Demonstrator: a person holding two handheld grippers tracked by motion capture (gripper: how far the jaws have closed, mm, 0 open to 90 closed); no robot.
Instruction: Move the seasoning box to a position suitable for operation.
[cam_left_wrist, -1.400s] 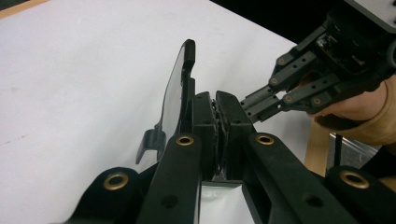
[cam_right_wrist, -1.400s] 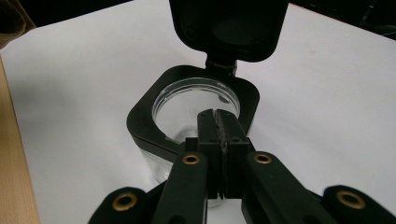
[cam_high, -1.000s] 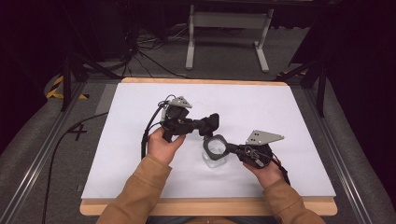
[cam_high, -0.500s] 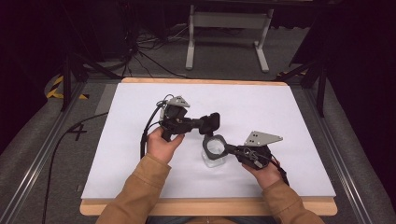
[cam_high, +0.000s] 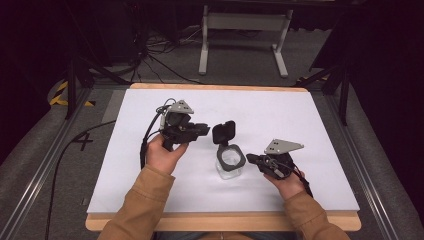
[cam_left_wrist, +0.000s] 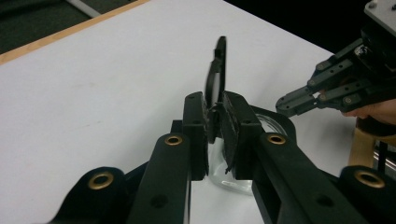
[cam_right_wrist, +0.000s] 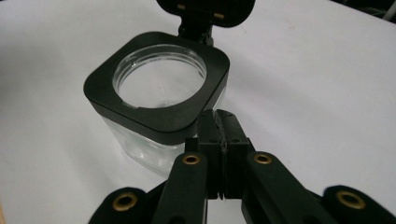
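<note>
High view: clear glass jar (cam_high: 229, 167) with a black square collar standing near the middle of the white table (cam_high: 300, 125), hinged black lid (cam_high: 223, 132) flipped up and open. Left gripper (cam_high: 204, 130) held just left of the lid, reaching toward it. Left gripper view: jaws narrow, pinching the lid's lower edge (cam_left_wrist: 215, 79) between the pads, jar glass (cam_left_wrist: 233, 179) below. Right gripper (cam_high: 251, 159) just right of the collar. Right gripper view: jaws pressed together, holding nothing, tips close against the collar's near corner (cam_right_wrist: 161, 88); whether touching, cannot tell.

Clear jar (cam_right_wrist: 154, 135), black lid (cam_high: 223, 132), white table (cam_high: 310, 125)
</note>
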